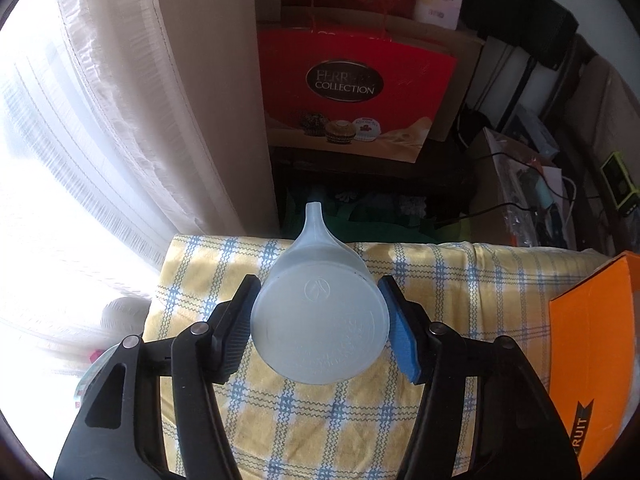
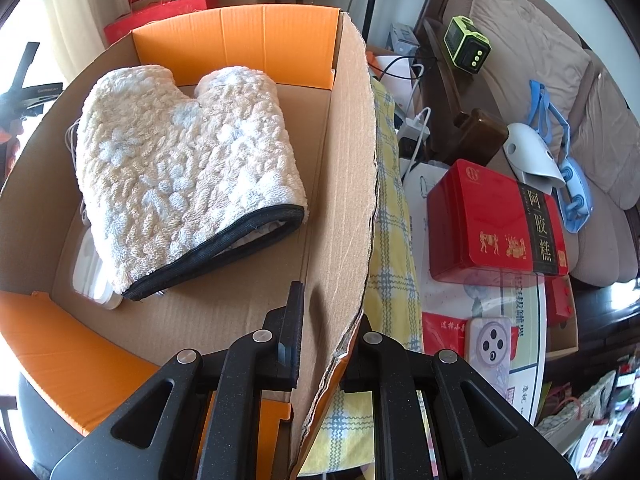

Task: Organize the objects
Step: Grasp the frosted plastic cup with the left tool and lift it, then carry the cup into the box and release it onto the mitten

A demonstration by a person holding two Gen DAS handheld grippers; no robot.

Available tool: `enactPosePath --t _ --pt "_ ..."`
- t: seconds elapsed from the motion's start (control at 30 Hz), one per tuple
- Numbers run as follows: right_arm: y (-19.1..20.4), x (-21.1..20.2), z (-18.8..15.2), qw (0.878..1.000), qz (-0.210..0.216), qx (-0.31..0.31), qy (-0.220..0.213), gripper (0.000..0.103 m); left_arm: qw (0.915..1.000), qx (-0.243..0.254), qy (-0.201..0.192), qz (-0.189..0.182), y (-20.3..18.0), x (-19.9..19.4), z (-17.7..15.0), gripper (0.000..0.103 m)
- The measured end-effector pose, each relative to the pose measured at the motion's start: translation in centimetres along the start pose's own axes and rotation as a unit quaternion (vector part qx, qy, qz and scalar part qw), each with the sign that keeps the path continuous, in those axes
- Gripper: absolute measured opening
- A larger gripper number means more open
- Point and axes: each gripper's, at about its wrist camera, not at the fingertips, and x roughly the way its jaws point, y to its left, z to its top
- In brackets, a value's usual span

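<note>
Step in hand: grasp of the translucent funnel (image 1: 320,320), judged from jaws straddling it; box placement not yet begun.
Funnel position: lower centre of left wrist view, wide mouth down on the checked cloth (image 1: 320,420), spout (image 1: 314,216) pointing to upper centre past the cloth edge.
Left gripper (image 1: 320,320): half spread around the funnel bowl; left pad (image 1: 236,332) touching or nearly touching the rim, blue right pad (image 1: 400,332) just beside it with a thin gap; firm contact not confirmed.
Right gripper (image 2: 320,344): pressed together on the torn wall of the cardboard box (image 2: 348,184), lower centre of right wrist view; steadies the box.
Box contents: terry mitt (image 2: 180,176) at centre left, white flat item (image 2: 92,276) partly under it; bare floor at lower right.
Grip advice: close evenly on the widest part of the bowl; thin plastic likely to flex or pop out if squeezed hard.
Risk: smooth round wall, slip toward the spout.
Placement advice: aim for the bare floor beside the mitt.
</note>
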Motion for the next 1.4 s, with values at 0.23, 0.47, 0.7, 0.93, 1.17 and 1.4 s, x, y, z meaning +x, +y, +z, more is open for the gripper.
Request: enactPosePath --t 0.23,0.47,0.7,0.93,1.17,1.4 --pt "0.1 0.0 0.0 1.000 -0.002 0.000 0.001 0.013 0.9997 0.010 -0.014 -0.015 -0.7 -2.3 -1.0 0.057" --pt "0.1 0.0 0.0 1.000 -0.002 -0.001 0.001 0.013 0.9982 0.033 -0.033 -0.039 -2.6 -6.2 -2.1 0.057" --pt "0.1 0.0 0.0 1.000 -0.002 -0.001 0.001 0.013 0.9939 0.060 -0.062 -0.068 -5.2 -11.2 -2.6 0.057" --pt "0.1 0.0 0.0 1.000 -0.002 0.000 0.000 0.013 0.9854 0.096 -0.080 -0.115 -9.0 -15.9 -3.4 0.057" --pt "0.1 0.0 0.1 1.000 -0.002 -0.001 0.001 0.013 0.9744 0.131 -0.078 -0.165 -13.1 -18.9 -4.6 0.057" --pt "0.0 0.0 0.3 1.000 0.001 0.006 0.000 0.013 0.9613 0.163 -0.058 -0.215 -17.2 -20.2 -6.7 0.057"
